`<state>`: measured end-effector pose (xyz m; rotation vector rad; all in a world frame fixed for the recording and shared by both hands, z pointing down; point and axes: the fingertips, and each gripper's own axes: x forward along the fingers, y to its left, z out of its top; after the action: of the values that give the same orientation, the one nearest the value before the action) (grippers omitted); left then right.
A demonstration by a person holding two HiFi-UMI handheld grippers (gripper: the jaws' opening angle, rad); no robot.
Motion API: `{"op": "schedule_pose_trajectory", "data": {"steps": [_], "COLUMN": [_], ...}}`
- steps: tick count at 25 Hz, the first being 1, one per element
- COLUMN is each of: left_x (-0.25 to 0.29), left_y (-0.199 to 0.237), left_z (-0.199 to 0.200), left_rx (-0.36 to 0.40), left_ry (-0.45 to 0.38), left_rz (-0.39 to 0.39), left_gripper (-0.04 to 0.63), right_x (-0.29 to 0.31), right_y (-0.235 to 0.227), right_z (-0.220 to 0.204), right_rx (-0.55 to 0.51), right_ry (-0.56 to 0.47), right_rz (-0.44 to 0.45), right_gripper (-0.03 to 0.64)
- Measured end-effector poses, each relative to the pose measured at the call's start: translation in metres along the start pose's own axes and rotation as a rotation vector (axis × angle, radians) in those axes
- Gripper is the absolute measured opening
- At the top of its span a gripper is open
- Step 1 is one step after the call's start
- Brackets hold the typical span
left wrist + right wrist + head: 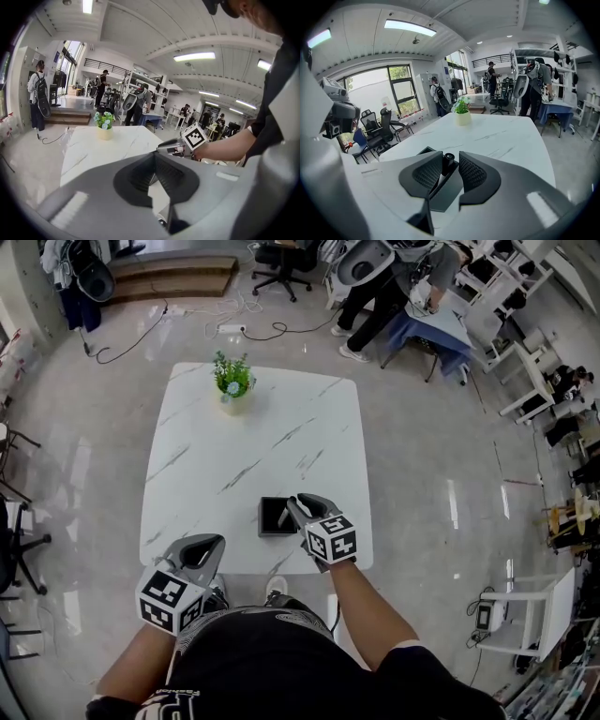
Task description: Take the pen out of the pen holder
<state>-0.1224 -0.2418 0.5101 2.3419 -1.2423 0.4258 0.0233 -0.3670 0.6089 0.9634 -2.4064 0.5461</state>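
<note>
A black square pen holder [272, 518] stands near the front edge of the white marble table [253, 437]. My right gripper [294, 508] reaches over the holder from the right. In the right gripper view a black pen [448, 158] stands up out of the holder [451, 186], and the right gripper [449, 165] is shut on the pen. My left gripper [201, 546] hovers at the table's front edge, left of the holder, shut with nothing in it [154, 171]. The left gripper view also catches the right gripper's marker cube [193, 136].
A small potted plant [232, 381] stands at the table's far left corner [462, 110]. Cables and a power strip [230, 329] lie on the floor beyond the table. People, office chairs and white shelving [525, 371] fill the back and right of the room.
</note>
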Motion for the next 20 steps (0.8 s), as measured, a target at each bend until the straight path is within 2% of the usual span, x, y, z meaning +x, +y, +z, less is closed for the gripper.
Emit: {"op": "schedule_pose_trajectory", "data": {"steps": [7, 14, 20], "left_x": [-0.004, -0.005, -0.007], "left_y": [0.001, 0.004, 0.003], "left_z": [0.001, -0.003, -0.001], "left_rx": [-0.014, -0.026, -0.024], "left_ry": [-0.003, -0.001, -0.005], "left_rz": [0.016, 0.028, 0.027], "left_gripper": [0.057, 0.057, 0.057], "right_x": [0.007, 0.01, 0.008], "right_y": [0.005, 0.007, 0.025], "right_z": [0.0, -0.002, -0.002], "right_rx": [-0.034, -0.145, -0.182], "right_ry": [0.02, 0.04, 0.041], "right_rz": [0.009, -0.056, -0.03], "right_gripper": [0.086, 0.086, 0.081]}}
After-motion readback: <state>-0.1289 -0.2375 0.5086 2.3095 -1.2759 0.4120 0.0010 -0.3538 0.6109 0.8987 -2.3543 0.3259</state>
